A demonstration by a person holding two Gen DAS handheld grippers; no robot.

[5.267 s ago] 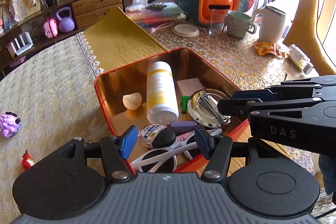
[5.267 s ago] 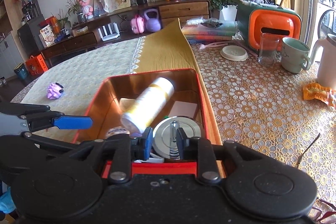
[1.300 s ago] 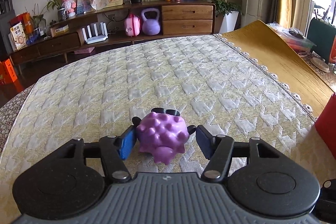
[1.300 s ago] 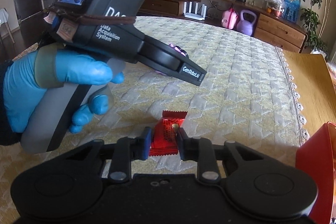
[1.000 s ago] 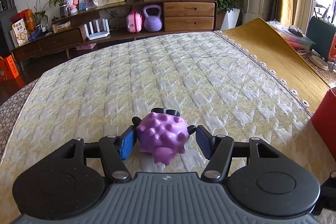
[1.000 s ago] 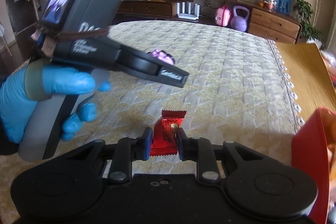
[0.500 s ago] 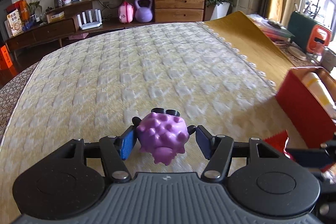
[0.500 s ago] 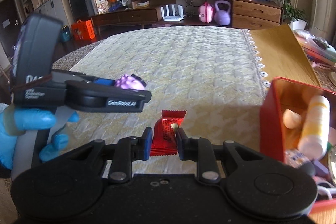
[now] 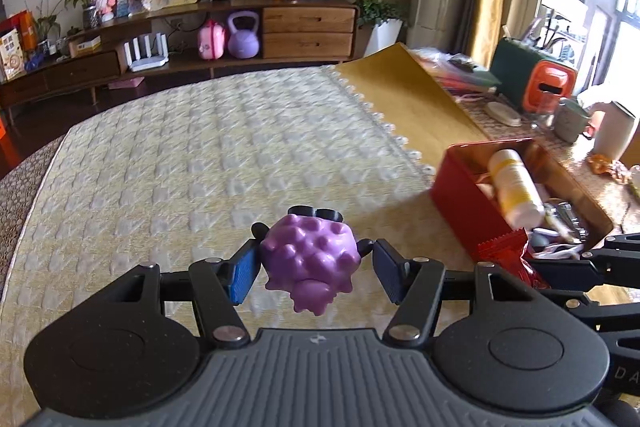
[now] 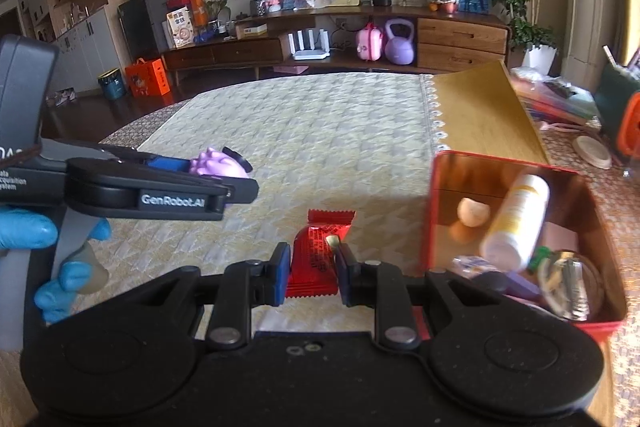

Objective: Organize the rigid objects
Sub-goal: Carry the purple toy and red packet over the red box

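My left gripper [image 9: 314,273] is shut on a knobbly purple toy [image 9: 308,259] and carries it above the quilted cloth. From the right wrist view the same toy [image 10: 216,165] shows at the left, with a blue-gloved hand [image 10: 24,227] under the handle. A red foil packet [image 10: 318,255] is clamped upright in my right gripper [image 10: 312,273]; its crimped edge [image 9: 504,247] pokes in at the lower right of the left wrist view. The red tin box [image 10: 436,211] stands just right of both grippers, open on top, with a white and yellow bottle [image 10: 516,223] and several small items in it.
The cream quilted cloth [image 9: 208,163] covers the near table, with a yellow runner [image 9: 404,99] beyond the box [image 9: 456,195]. An orange and green appliance [image 9: 540,87], a mug and a white jug [image 9: 612,131] stand at the far right. A low wooden sideboard [image 10: 340,47] lines the back wall.
Both grippers have risen and swung right with the toy and the packet still held. The red box has come into view, closer on the right. Neither grip has altered.
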